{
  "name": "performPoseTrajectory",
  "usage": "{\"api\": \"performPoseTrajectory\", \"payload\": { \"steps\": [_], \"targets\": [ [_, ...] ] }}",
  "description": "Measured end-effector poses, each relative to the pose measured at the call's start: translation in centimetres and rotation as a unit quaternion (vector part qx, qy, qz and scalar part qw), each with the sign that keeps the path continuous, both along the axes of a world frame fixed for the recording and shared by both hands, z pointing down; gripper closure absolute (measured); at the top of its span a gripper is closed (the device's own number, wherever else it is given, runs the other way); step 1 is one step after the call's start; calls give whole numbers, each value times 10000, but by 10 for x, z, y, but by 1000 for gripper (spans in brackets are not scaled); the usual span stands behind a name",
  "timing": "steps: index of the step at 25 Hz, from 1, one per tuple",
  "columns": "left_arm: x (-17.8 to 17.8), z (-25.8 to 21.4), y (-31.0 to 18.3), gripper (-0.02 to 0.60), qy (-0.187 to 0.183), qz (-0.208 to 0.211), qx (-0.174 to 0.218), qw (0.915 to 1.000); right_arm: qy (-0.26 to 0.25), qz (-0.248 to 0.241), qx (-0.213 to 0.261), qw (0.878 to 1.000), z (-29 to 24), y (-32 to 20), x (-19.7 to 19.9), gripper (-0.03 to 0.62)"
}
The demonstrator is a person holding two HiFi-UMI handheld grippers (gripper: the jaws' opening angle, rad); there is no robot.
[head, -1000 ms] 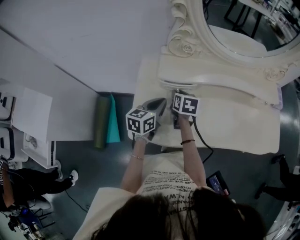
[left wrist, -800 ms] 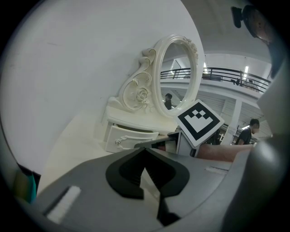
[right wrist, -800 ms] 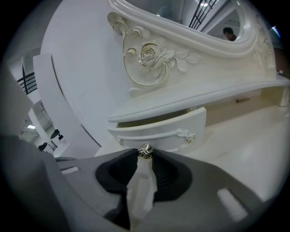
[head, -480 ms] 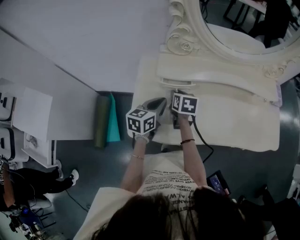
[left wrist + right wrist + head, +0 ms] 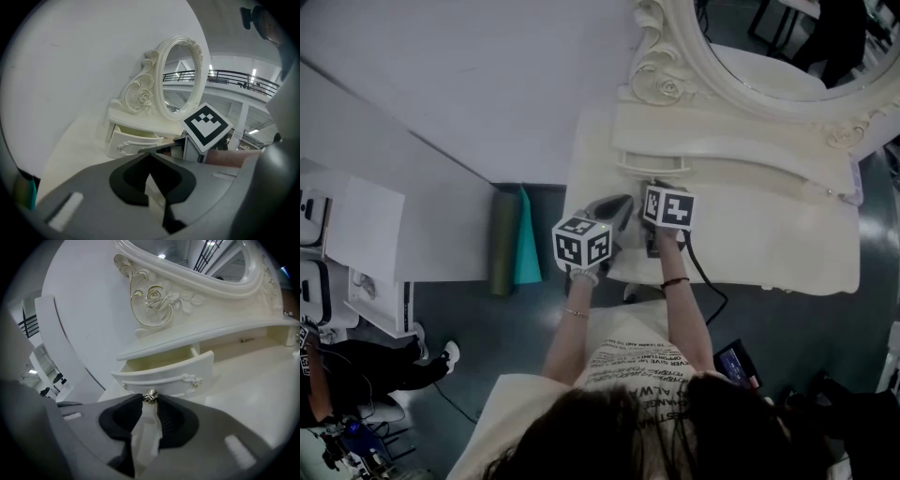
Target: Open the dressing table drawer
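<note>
The right gripper [image 5: 149,399] has its jaws pinched on the small metal knob [image 5: 150,395] of the drawer [image 5: 164,373]. The knob sits right at the jaw tips, with the drawer front just beyond it. The drawer is pulled part of the way out from under the shelf [image 5: 211,336], so a bit of its cream inside shows above the front. Above and beyond that gripper rises the mirror [image 5: 206,254], with a carved rose [image 5: 157,295] on its frame.

The left gripper [image 5: 149,155] is just beside the right one, on its left, low over the table [image 5: 769,246]. Its jaws are closed tip to tip with nothing between them, and only table top shows through the gap below the tips. It touches neither drawer nor knob. The drawer lies ahead of it and a little to its left, and the right gripper's marker cube [image 5: 206,125] is close on its right.

Off to the left of the left gripper, down on the floor by the wall, lies a green roll [image 5: 502,242]. A black cable [image 5: 705,281] runs back from the right gripper toward the person [image 5: 637,375], who stands at the table's front edge with both arms stretched out over it.
</note>
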State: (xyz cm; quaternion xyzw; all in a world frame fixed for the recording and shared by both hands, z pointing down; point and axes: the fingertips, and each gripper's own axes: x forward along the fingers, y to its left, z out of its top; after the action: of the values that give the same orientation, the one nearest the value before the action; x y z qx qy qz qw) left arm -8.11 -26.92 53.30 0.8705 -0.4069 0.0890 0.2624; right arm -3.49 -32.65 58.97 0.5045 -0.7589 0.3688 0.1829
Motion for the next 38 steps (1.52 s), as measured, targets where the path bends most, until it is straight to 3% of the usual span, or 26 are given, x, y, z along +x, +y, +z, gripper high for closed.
{"api": "performPoseTrajectory", "payload": {
  "steps": [38],
  "targets": [
    [10, 7, 18, 588, 41, 192, -83, 9998, 18, -30, 39, 10000, -2, 24, 2, 490]
  ]
}}
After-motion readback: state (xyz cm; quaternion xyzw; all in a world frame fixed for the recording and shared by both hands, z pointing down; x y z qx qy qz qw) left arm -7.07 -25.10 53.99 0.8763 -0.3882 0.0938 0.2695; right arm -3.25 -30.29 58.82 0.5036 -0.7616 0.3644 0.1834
